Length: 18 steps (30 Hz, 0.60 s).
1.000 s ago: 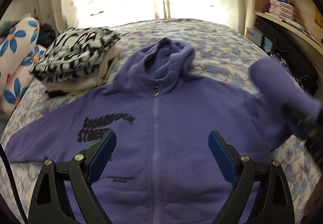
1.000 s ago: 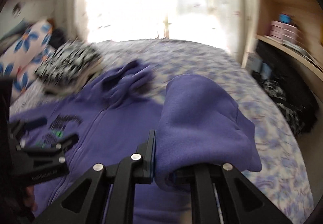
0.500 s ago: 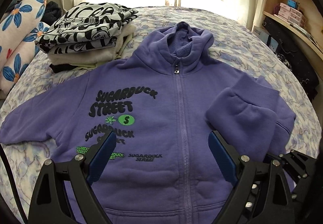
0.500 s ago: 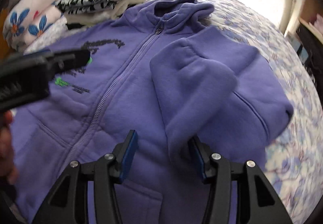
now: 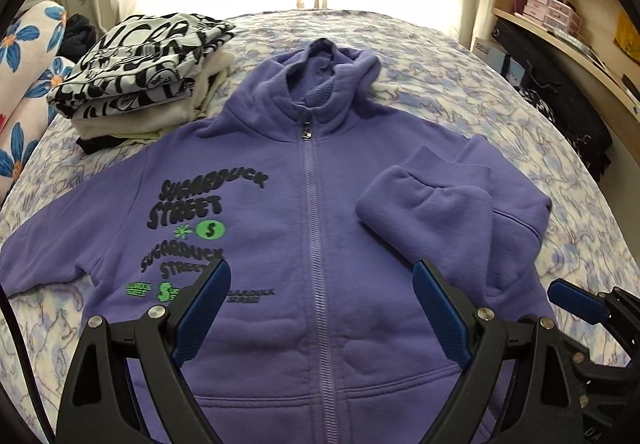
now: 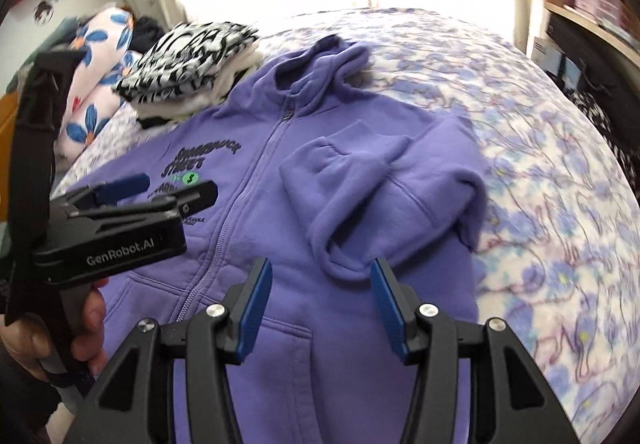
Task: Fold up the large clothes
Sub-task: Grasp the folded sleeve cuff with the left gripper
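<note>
While the purple fleece zip-up hoodie (image 5: 312, 244) is lying face up on the floral-sheeted bed (image 5: 500, 92), I am hovering both tools over it | left gripper (image 5: 320, 308) jaws gaping wide, empty | right gripper (image 6: 320, 304) jaws parted, gripping nothing, just short of the folded-in sleeve (image 6: 344, 196) | stack of folded clothes (image 5: 148, 76) sitting beside the hood.

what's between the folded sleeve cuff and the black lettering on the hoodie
The zipper runs down between the cuff and the lettering, clearest in the left wrist view.

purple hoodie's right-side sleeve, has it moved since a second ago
Yes. The purple fleece hoodie's sleeve, earlier lifted off to the side of the zipper, now lies folded across the chest beside it, and the right gripper stands open, clear of it.
</note>
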Motion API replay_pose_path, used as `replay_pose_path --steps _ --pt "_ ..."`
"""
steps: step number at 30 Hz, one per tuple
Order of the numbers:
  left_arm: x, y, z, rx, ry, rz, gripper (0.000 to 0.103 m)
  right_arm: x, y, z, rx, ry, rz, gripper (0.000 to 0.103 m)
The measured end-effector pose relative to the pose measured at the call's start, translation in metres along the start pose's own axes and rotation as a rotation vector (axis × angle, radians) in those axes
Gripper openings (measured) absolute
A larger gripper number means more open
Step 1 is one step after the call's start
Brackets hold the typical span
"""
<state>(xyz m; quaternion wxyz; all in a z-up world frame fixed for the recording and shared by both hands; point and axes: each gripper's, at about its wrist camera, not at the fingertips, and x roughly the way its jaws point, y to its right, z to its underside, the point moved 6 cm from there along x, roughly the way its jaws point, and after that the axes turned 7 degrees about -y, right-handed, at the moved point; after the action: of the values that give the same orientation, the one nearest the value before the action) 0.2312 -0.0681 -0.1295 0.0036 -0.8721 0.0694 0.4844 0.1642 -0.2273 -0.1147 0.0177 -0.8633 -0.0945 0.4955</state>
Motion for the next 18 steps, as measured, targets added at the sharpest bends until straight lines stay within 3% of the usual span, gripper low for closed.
replay_pose_path --steps 15,18 --pt "0.012 0.086 -0.005 0.134 -0.051 0.058 0.091 -0.002 0.063 0.036 0.189 -0.023 -0.019 0.052" --pt "0.025 0.104 -0.011 0.149 -0.068 0.037 0.091 -0.002 0.069 0.041 0.203 -0.024 -0.026 0.052"
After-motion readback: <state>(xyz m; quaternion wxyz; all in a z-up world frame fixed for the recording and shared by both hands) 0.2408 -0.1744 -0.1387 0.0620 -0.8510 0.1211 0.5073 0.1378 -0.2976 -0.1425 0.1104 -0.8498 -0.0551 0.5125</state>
